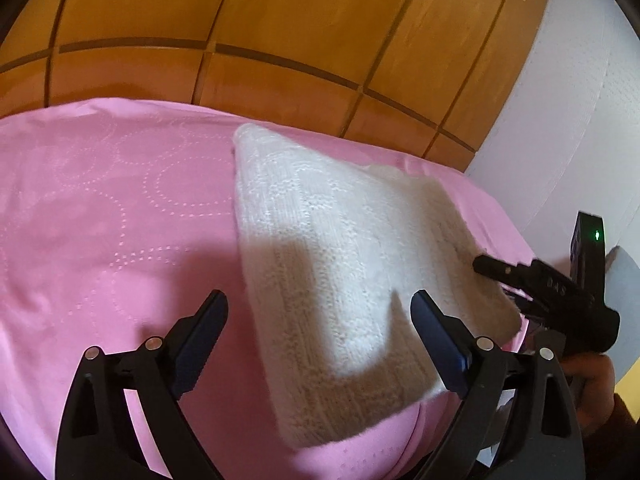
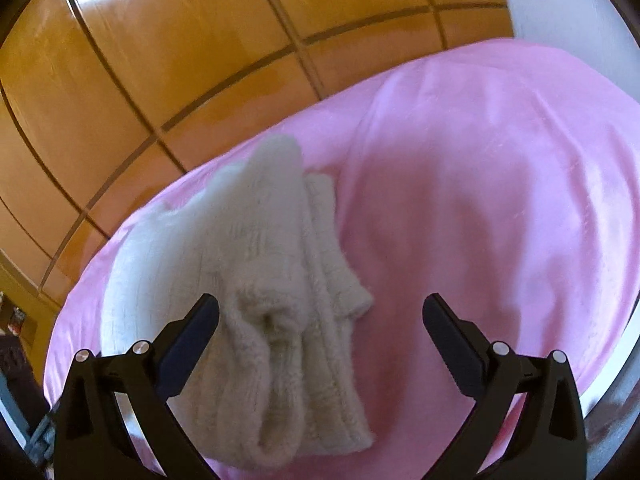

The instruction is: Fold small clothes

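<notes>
White knitted garment [image 1: 344,264] lying folded into a thick rectangle right of centre on the pink sheet [image 1: 100,208]; stacked layers visible at lower left in the right view. Probably near done, perhaps one tidy-up left. Left gripper [image 1: 320,320] and right gripper [image 2: 320,324] spread wide, holding nothing. Orange tiled floor [image 1: 280,20] above, white wall [image 1: 580,120] at right.

White knit garment [image 1: 352,272], apparently folded, lies on pink cloth [image 1: 100,220].
</notes>
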The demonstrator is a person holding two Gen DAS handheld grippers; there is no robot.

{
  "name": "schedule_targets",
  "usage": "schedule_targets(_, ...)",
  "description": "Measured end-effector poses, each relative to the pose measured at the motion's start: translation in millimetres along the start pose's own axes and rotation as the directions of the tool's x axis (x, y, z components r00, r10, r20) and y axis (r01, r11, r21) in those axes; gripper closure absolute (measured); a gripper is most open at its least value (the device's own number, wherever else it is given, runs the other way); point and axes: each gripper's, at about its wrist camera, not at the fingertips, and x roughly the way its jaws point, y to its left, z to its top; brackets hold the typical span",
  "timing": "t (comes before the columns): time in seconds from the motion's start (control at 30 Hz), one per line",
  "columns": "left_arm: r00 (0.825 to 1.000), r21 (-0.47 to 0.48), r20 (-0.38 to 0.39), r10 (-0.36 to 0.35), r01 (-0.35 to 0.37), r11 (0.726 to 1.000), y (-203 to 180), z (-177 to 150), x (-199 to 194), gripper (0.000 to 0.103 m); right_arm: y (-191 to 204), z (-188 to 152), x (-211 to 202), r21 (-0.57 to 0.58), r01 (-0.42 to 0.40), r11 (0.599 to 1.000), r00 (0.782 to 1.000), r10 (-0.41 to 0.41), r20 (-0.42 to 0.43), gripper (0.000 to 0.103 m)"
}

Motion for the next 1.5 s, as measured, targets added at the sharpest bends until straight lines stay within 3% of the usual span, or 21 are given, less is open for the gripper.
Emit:
schedule_targets(0.13,1.000,-0.032,0.000,0.007,-0.007,0.999,7,1,-1,0.011,-1,-4,10,0.034,-0.001,0.999,0.997,0.004,-0.075,0.002)
schedule_targets(0.33,1.000,-0.086,-0.024,-0.002,0.000,0.996,14,5,6,0.011,0,1,17,0.033,-0.003,0.999,0.995,0.006,-0.097,0.002)
schedule_targets(0.53,0.987,-0.153,-0.131,-0.091,0.071,0.986,21,9,30,0.011,-4,-1,22,0.049,-0.029,0.998,0.992,0.034,-0.118,0.002)
schedule_targets(0.67,0.978,-0.193,-0.160,-0.134,0.103,0.976,27,10,41,0.008,-8,-2,26,0.069,-0.080,0.994,0.988,0.089,-0.126,0.002)
schedule_targets(0.97,0.963,-0.155,-0.206,-0.176,0.145,0.977,18,18,62,0.007,-9,2,44,0.072,-0.214,0.974,0.970,0.220,-0.103,0.003)
schedule_targets(1.03,0.966,-0.120,-0.215,-0.145,0.121,0.985,13,17,64,0.008,-3,4,48,0.059,-0.217,0.974,0.969,0.222,-0.106,0.011)
schedule_targets(1.07,0.967,-0.099,-0.221,-0.129,0.110,0.989,10,17,64,0.009,2,4,49,0.051,-0.224,0.973,0.968,0.229,-0.108,0.032)
schedule_targets(1.17,0.969,-0.037,-0.229,-0.092,0.085,0.996,7,15,59,0.021,7,1,52,0.104,-0.287,0.952,0.948,0.298,-0.116,0.047)
schedule_targets(1.33,0.974,-0.002,-0.208,-0.086,0.088,0.996,8,13,45,0.043,25,-1,40,0.010,-0.277,0.961,0.956,0.276,-0.104,0.055)
schedule_targets(1.5,0.986,0.072,-0.158,-0.057,0.069,0.995,-1,11,26,0.053,53,-6,28,-0.117,-0.245,0.963,0.968,0.236,-0.082,0.057)
